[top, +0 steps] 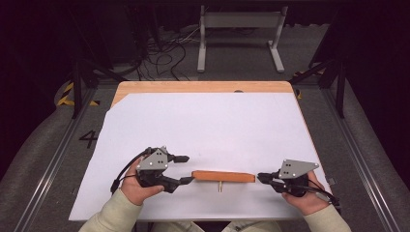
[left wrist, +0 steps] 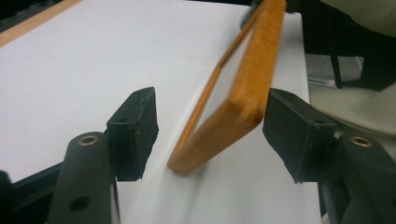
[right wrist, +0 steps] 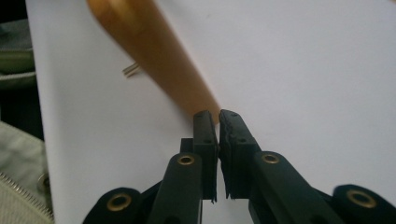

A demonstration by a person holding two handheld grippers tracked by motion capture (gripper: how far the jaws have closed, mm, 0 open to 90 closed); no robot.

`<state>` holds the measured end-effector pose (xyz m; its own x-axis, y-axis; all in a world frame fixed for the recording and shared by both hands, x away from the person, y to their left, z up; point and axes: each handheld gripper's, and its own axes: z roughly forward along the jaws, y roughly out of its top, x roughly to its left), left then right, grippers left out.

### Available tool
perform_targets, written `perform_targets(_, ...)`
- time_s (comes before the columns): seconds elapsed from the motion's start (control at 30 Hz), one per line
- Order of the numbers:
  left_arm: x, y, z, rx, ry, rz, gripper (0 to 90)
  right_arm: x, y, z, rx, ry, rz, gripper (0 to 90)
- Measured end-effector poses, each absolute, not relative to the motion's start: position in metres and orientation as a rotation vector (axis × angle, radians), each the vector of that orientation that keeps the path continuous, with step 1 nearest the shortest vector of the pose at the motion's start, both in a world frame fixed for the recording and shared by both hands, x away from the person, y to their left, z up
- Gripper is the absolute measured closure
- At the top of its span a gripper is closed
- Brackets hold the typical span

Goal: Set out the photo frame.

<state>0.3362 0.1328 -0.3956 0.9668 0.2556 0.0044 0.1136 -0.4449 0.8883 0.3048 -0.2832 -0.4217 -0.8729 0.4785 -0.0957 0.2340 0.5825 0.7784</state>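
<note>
We see the wooden frame (top: 223, 176) lying lengthwise along the counter's (top: 203, 121) near edge: right gripper (top: 260, 178) apparently clenched on its end (contact blurred), left gripper (top: 186, 169) released.

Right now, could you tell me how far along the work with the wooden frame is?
Done: the wooden frame stands on edge on the white sheet. In hand: the right hand-held gripper is shut at the frame's right end, while the left hand-held gripper stands open, one pad touching the left end. Left: the frame's final placement; the pictures don't show where it belongs.
</note>
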Motion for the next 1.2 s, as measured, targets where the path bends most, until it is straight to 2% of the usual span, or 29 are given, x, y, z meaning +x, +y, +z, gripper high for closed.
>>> perform_targets(0.17,0.340,0.141,-0.393,1.990,0.318,0.198,34.2,0.301,-0.269,-0.436,0.516,2.662,1.116,89.9)
perform_targets(0.37,0.347,0.146,-0.398,2.002,0.389,0.239,31.8,0.301,-0.255,-0.446,0.496,2.687,1.118,90.0)
perform_targets(0.57,0.352,0.151,-0.402,2.025,0.429,0.253,27.8,0.307,-0.253,-0.446,0.540,2.621,1.133,90.0)
perform_targets(1.2,0.360,0.162,-0.409,2.040,0.493,0.249,27.6,0.342,-0.244,-0.442,0.728,2.521,1.092,90.0)
